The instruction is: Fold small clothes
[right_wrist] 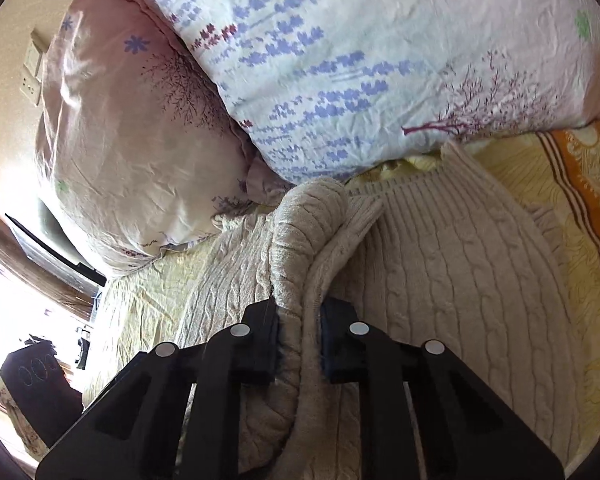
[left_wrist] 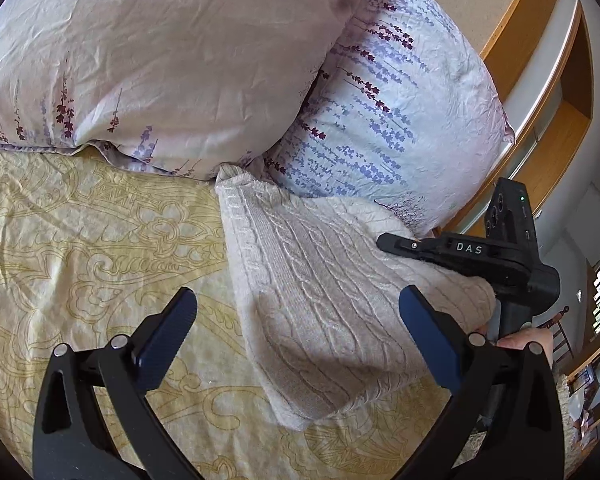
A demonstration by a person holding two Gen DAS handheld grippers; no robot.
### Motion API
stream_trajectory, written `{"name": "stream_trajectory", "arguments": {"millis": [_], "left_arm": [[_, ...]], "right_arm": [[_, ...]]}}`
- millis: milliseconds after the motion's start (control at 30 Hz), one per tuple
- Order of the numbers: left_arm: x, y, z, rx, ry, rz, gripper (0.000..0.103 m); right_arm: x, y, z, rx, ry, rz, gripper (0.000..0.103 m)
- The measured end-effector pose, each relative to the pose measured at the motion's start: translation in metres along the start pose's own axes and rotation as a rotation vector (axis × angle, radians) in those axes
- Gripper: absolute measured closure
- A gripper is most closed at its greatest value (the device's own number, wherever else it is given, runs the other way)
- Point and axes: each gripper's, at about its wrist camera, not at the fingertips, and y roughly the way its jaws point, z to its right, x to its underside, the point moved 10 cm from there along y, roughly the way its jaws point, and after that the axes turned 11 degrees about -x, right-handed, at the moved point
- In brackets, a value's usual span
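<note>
The right gripper (right_wrist: pixel 299 344) is pinching a raised fold of the cream sweater (left_wrist: pixel 324 296), probably to carry it over; the left gripper (left_wrist: pixel 300 336), fingers wide, is hovering above it on the bed (left_wrist: pixel 80 248).

Right gripper (right_wrist: pixel 299 344) was clamped on a raised fold of the cream cable-knit sweater (right_wrist: pixel 460 280); floral pillows (right_wrist: pixel 340 60) lay beyond the fingertips.

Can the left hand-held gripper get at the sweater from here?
Probably yes. The left hand-held gripper is open just above the sweater, nothing between them; the right hand-held gripper pinches a fold off to the side.
</note>
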Motion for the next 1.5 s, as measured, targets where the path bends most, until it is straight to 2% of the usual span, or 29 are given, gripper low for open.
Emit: {"name": "stream_trajectory", "arguments": {"millis": [233, 400, 533, 700, 800, 900, 967, 1033, 1100, 1167, 1233, 1367, 1500], "left_arm": [[0.003, 0.002, 0.002, 0.008, 0.008, -0.021, 0.002], [0.008, 0.005, 0.009, 0.019, 0.038, -0.040, 0.002], [0.014, 0.008, 0.019, 0.007, 0.102, -0.049, 0.002], [0.023, 0.016, 0.026, -0.062, 0.190, -0.068, 0.002], [0.027, 0.019, 0.028, -0.064, 0.209, -0.086, 0.002], [0.028, 0.018, 0.030, -0.052, 0.214, -0.083, 0.002], [0.027, 0.017, 0.031, -0.042, 0.213, -0.082, 0.002], [0.028, 0.017, 0.032, -0.034, 0.215, -0.087, 0.002], [0.029, 0.017, 0.034, -0.029, 0.226, -0.089, 0.002], [0.031, 0.017, 0.037, -0.032, 0.242, -0.088, 0.002], [0.032, 0.019, 0.038, -0.040, 0.255, -0.091, 0.002], [0.035, 0.021, 0.038, -0.064, 0.278, -0.091, 0.002], [0.035, 0.023, 0.038, -0.086, 0.293, -0.089, 0.002]], "right_arm": [[-0.030, -0.033, -0.022, 0.063, -0.113, 0.146, 0.088], [-0.050, -0.064, -0.002, 0.149, -0.113, 0.228, 0.088], [-0.044, -0.066, 0.039, 0.201, -0.043, 0.203, 0.088], [-0.028, -0.061, 0.074, 0.188, 0.066, 0.193, 0.088], [-0.027, -0.063, 0.078, 0.144, 0.114, 0.211, 0.088], [-0.039, -0.082, 0.064, 0.066, 0.118, 0.289, 0.088], [-0.044, -0.092, 0.061, 0.074, 0.101, 0.322, 0.088], [-0.037, -0.092, 0.076, 0.121, 0.128, 0.302, 0.088], [-0.019, -0.083, 0.107, 0.155, 0.220, 0.255, 0.088], [-0.004, -0.080, 0.126, 0.131, 0.292, 0.248, 0.088], [-0.002, -0.084, 0.124, 0.100, 0.306, 0.265, 0.088], [-0.008, -0.098, 0.107, 0.096, 0.246, 0.282, 0.088], [0.002, -0.092, 0.124, 0.124, 0.290, 0.252, 0.088]]}}
